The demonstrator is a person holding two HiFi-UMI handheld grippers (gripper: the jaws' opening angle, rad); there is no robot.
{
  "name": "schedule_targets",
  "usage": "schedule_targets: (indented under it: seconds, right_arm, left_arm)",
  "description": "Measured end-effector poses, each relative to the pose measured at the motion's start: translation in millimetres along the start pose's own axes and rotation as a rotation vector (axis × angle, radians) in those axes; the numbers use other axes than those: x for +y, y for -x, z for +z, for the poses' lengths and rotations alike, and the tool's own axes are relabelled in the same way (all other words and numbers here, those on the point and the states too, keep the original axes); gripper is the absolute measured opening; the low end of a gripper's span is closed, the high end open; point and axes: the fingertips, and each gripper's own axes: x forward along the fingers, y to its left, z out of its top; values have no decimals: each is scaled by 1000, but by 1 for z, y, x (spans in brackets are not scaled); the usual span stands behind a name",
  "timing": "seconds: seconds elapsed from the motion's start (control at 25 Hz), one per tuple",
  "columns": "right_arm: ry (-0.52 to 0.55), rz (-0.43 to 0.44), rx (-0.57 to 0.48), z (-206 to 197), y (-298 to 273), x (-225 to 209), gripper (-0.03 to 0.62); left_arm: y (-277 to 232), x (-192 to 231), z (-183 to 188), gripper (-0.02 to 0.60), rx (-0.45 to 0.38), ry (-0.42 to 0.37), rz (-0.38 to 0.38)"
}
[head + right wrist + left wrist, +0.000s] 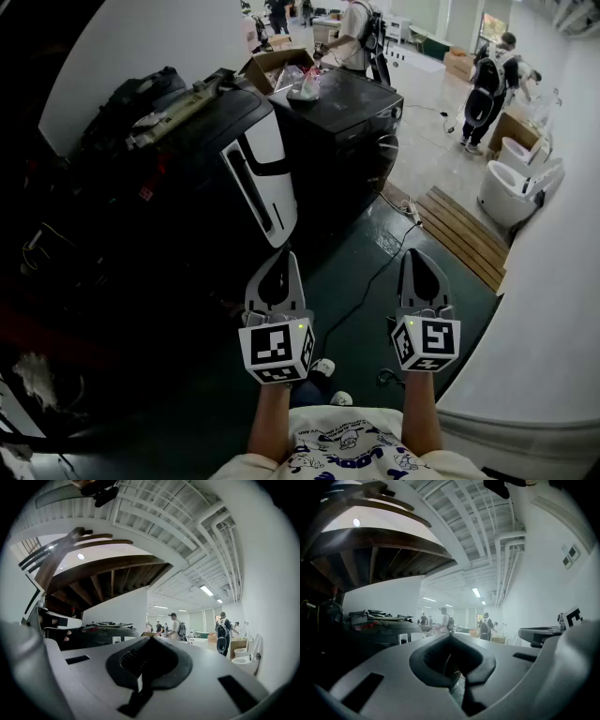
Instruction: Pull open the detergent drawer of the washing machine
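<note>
One dark washing machine (202, 169) is standing at the left of the head view, bearing a white curved panel (265, 178) on its near corner and dark clutter (150, 103) on its top; its detergent drawer cannot be made out from this angle. One left gripper (280, 267) is hovering just in front of that white panel, level and apart from it, its jaws lying clenched together with nothing between them, as the left gripper view shows. One right gripper (419, 267) is hanging beside it over the dark floor (356, 244), further from the machine, its jaws likewise pressed together and holding nothing. Two marker cubes (277, 349) (427, 342) are sitting at the rear of the grippers, above the person's forearms. One black cable (375, 281) is running across the floor between the two grippers. One second dark appliance (352, 112) is standing just behind the washing machine, carrying an open cardboard box (272, 64) and a plastic bag (306, 84). One person (354, 37) is standing at its far side. One slatted wooden board (464, 230) is lying on the pale floor to the right, near two white toilets (511, 183). One further person with a backpack (489, 89) is bending over beyond them.
</note>
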Motion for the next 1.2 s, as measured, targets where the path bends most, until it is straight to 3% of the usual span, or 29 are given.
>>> schedule_targets:
  seconds: [0.76,1.2]
  right_arm:
    - [2,20,21,-7,-44,8,15]
    - [-12,44,15,-15,-120,10,217]
  left_arm:
    - [-40,24,-5,14,23,9,-3]
    - [-130,45,-8,14,22,3,-83]
